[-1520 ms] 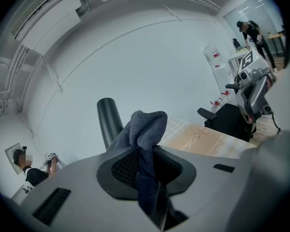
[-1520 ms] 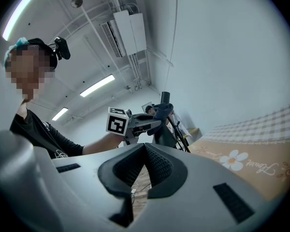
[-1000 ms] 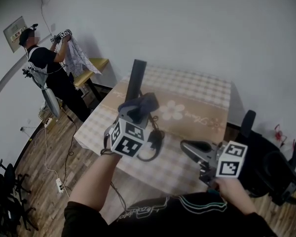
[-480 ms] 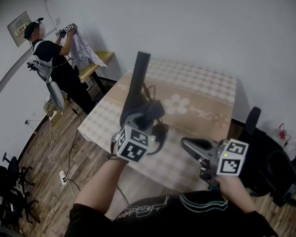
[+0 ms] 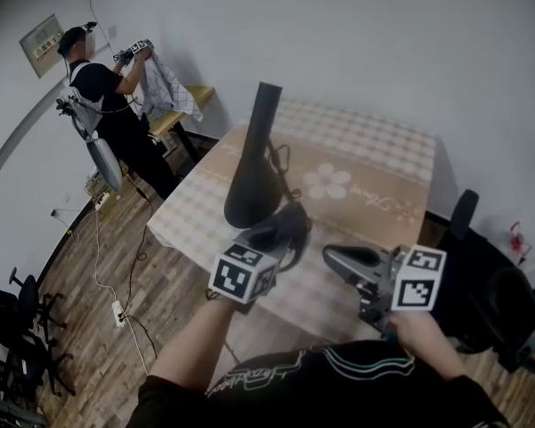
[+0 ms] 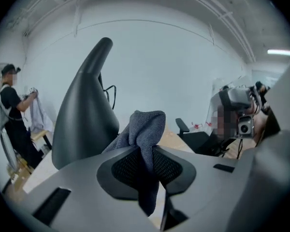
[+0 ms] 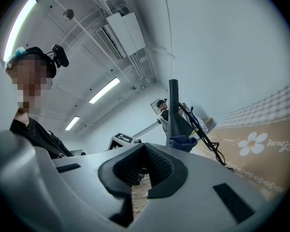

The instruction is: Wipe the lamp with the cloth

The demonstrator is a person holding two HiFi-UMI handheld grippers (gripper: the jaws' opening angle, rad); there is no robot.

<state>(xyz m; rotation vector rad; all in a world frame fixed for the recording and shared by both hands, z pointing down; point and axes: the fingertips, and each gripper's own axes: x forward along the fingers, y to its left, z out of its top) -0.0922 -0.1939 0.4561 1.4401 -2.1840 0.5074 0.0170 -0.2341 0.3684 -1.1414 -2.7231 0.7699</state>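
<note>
The black lamp [image 5: 253, 168] stands on the checked table [image 5: 374, 163], its wide cone base narrowing to a tall stem. My left gripper [image 5: 283, 230] is just in front of the base, on its near right side, shut on a dark grey-blue cloth [image 6: 146, 132]. In the left gripper view the lamp [image 6: 84, 110] rises close at the left, with the cloth bunched up beside it. My right gripper [image 5: 339, 259] hovers over the table's near edge, shut and holding nothing. From the right gripper view the lamp [image 7: 176, 114] and the cloth [image 7: 182, 142] show farther off.
The lamp's black cable [image 5: 283, 163] trails across the table behind it. A black office chair [image 5: 490, 301] stands at the right. Another person [image 5: 107, 105] handles a cloth by a yellow table [image 5: 183, 101] at the far left. Cables [image 5: 98, 266] lie on the wooden floor.
My left gripper has slid down with the cloth from the lamp's stem to the front of its base. The right gripper has stayed almost still.
</note>
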